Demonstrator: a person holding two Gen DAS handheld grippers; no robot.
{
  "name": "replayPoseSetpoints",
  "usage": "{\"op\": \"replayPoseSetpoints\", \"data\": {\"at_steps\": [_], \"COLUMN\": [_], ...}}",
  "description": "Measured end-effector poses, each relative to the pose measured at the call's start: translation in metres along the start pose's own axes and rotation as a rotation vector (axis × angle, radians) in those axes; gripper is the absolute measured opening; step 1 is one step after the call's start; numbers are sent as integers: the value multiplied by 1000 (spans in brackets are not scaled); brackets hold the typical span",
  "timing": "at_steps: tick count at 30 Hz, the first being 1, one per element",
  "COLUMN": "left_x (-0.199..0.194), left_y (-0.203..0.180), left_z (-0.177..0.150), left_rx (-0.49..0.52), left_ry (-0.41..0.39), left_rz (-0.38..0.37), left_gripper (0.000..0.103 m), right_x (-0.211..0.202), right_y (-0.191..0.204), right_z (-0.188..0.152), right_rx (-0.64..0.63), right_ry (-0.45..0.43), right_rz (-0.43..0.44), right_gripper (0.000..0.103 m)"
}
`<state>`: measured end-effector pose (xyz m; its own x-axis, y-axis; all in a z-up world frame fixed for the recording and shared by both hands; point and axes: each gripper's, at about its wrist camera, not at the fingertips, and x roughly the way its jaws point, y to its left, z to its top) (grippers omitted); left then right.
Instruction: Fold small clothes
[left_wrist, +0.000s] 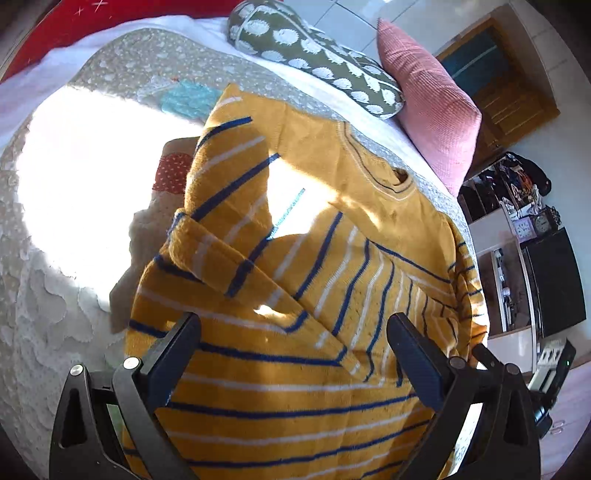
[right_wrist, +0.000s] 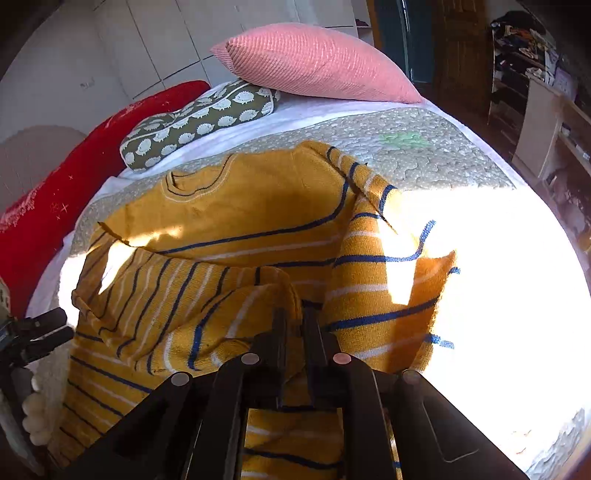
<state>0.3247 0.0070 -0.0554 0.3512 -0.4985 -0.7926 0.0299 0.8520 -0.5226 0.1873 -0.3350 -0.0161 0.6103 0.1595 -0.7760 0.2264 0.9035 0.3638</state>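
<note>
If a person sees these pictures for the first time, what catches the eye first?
First, the yellow striped sweater, spread on the quilted bed cover with both sleeves folded over its front. Next, a glaring sun patch washes out the cover beside it. Behind lies a pink pillow.

Bare quilt (right_wrist: 461, 147) lies free beside the sweater (right_wrist: 240, 206); pink pillow (right_wrist: 314, 62) and hedgehog cushion (right_wrist: 195, 125) block the far edge.

A bed (right_wrist: 424, 147) covered by a grey patterned quilt is flooded with harsh sunlight. At its head a pink pillow (right_wrist: 314, 62), a green cushion (right_wrist: 199, 125) and a red cushion (right_wrist: 55, 192) are set. Beyond the pillow, a wooden door (left_wrist: 506, 92) and cluttered shelves (left_wrist: 517, 206) are seen.
</note>
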Motion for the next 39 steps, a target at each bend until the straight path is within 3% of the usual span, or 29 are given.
{"op": "replayPoseSetpoints", "data": {"at_steps": [2,4,6,7,11,14,18,19,21,26,30,33,36,39], "left_x": [10,13,12,12,0,-6,-2,-2,-6,-14,0,12,8,-5], "left_y": [14,24,32,36,41,44,45,46,45,33,21,17,14,17], "left_z": [14,24,29,29,21,16,12,11,11,13,11,1,-4,-7], "left_rx": [-73,-115,-133,-141,-109,-97,-85,-89,-94,-55,-22,-1,37,44], "left_ry": [2,3,12,26,-18,-41,-36,-36,-43,-93,-84,-70,-90,-87], "left_rz": [-20,-20,-19,-37,7,13,23,21,16,27,62,96,130,130], "left_gripper": [94,68,13,8,9,9,9,9,9,9,9,9,13,21], "right_x": [-12,-20,-22,-23,-13,14,41,44,41,14,29,61,88,93], "right_y": [-10,-16,-19,-19,-11,-8,0,8,21,40,40,28,14,-2], "right_z": [-8,-17,-24,-27,-12,1,8,10,17,44,73,78,70,66], "right_rx": [60,108,142,143,52,66,49,12,-79,-190,-182,-165,-182,-174], "right_ry": [17,40,68,70,37,77,97,95,86,-18,-61,-34,-15,-1], "right_rz": [96,170,214,197,62,38,-17,-45,-97,-167,-244,-331,-476,-460], "right_gripper": [22,25,31,32,35,42,42,40,5,4,4,4,2,2]}}
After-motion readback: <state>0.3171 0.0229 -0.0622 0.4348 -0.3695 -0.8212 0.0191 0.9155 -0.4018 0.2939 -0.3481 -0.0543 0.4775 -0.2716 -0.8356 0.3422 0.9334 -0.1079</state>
